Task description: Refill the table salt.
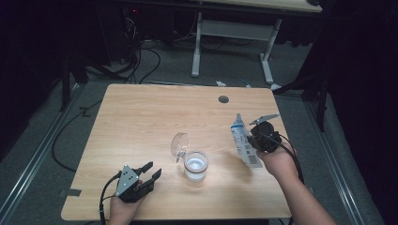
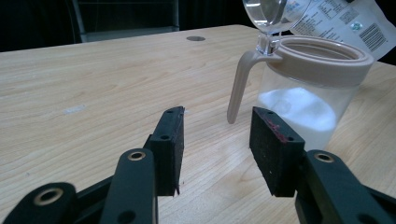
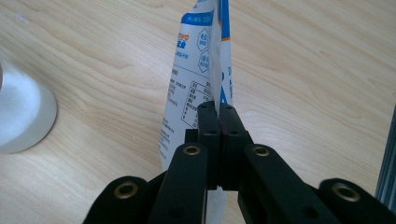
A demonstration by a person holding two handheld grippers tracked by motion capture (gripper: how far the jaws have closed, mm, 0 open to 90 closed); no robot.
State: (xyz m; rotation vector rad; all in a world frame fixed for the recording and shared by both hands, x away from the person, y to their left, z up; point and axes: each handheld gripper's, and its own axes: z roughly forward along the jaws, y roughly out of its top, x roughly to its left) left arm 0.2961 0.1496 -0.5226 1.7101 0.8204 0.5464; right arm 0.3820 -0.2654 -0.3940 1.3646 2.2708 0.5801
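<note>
High view: the white pouch [image 1: 244,142] is clamped upright in the right claw [image 1: 256,140], above the table [image 1: 141,117] just right of the jar [image 1: 195,166], while the left claw [image 1: 152,171] rests apart and empty near the jar's left. For a clean pour, the pouch is best tipped slowly over the open mouth (lid [image 1: 179,143] flipped up). White powder fills roughly the jar's lower half.

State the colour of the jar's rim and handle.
Beige: the jar's rim and handle show best in the left gripper view.
</note>
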